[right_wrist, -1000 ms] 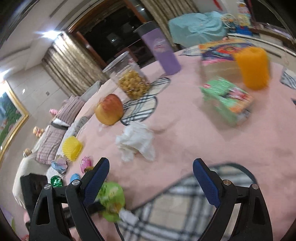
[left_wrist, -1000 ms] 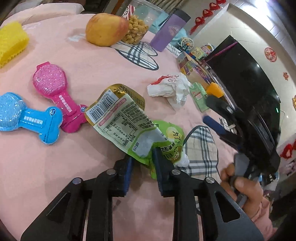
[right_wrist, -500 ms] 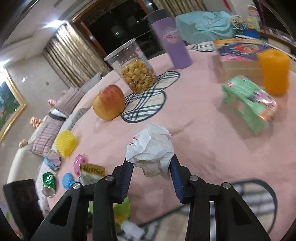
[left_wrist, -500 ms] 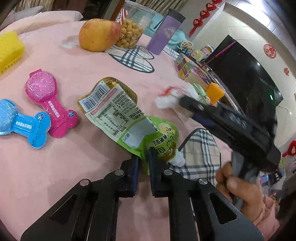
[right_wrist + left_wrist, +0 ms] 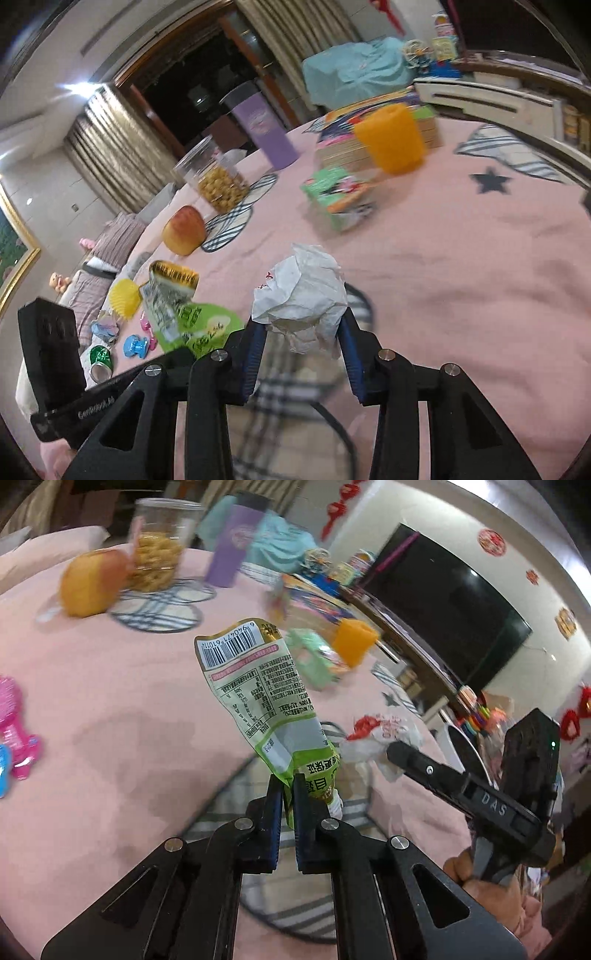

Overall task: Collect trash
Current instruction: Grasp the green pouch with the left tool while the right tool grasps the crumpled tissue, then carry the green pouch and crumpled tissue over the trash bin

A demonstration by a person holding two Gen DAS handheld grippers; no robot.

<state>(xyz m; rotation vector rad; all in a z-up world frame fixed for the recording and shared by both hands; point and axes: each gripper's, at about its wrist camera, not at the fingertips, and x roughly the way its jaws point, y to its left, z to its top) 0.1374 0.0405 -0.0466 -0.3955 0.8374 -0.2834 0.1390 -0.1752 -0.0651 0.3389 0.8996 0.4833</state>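
Trash, two pieces, both in hand. Item one: a flattened green-and-white foil drink pouch with printed barcode and white spout, clamped at its lower end between the narrow-set jaws of the left gripper. It stands upright above the pink tablecloth, clear of the surface; holding it by the stiff spout end seems to stop the limp foil folding over. Item two: a crumpled white paper wrapper with red print, squeezed between the blue pads of the right gripper, whose jaws have just been closing on it. It appears lifted off the cloth, over a plaid-patterned mat at the near edge.

Left on the table, not trash by the look of them:
- round orange-red apple — far left
- clear plastic jar of yellow snacks, behind the apple
- tall purple tumbler with dark lid, far centre
- orange plastic cup, beside a green printed carton
- yellow foam fruit net and small pink and blue toys, far left

A crushed green can lies off the table's left edge; whether it counts as trash here cannot be told. No bin shows in either view, so the drop-off point is unknown.
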